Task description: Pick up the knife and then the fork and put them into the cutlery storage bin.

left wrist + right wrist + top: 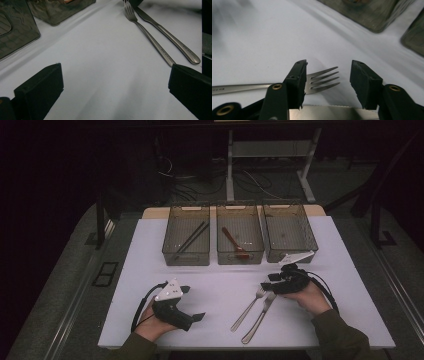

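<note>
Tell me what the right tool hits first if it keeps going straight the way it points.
Most likely the fork: its tines lie between the right tool's open jaws, beside the knife. Past them is bare table. Depth is hard to judge.

White rectangular table (150,270), three translucent grey plastic bins in a row at its far edge, left bin (167,251) holding black chopsticks (191,237), middle bin (221,251) holding a brown wooden spoon (233,241), right bin (310,237)

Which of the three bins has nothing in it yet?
The right-hand bin, nearest the right gripper. The left bin holds black chopsticks and the middle bin a brown spoon.
</note>
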Available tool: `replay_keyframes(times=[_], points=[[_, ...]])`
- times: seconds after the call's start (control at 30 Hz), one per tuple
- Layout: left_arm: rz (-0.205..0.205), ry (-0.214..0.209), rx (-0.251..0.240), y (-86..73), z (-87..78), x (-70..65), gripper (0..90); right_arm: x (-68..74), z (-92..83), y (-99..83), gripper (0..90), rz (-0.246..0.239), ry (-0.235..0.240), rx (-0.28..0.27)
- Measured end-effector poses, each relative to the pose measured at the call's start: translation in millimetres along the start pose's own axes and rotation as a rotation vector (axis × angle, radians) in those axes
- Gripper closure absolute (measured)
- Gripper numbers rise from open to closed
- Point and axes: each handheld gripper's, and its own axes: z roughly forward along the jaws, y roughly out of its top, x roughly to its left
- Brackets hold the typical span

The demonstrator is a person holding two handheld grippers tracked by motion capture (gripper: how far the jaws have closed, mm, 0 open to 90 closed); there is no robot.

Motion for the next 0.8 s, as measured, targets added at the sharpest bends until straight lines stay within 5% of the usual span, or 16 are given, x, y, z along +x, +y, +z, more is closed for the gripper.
replay_keyframes(times=[0.23, 0.37, 0.8], points=[[0.000, -0.002, 0.000, -0.1, 0.8, -0.3, 0.0, 0.8, 8.3, -1.9, 59.0, 0.001, 0.040, 0.023], [0.000, -0.002, 0.001, -0.2, 0.9, -0.3, 0.0, 0.7, 10.5, -3.5, 64.6, -0.017, 0.022, 0.042], [0.001, 0.000, 0.001, -0.1, 0.9, -0.5, 0.0, -11.9, 5.4, -6.0, 75.5, 0.069, 0.104, 0.014]])
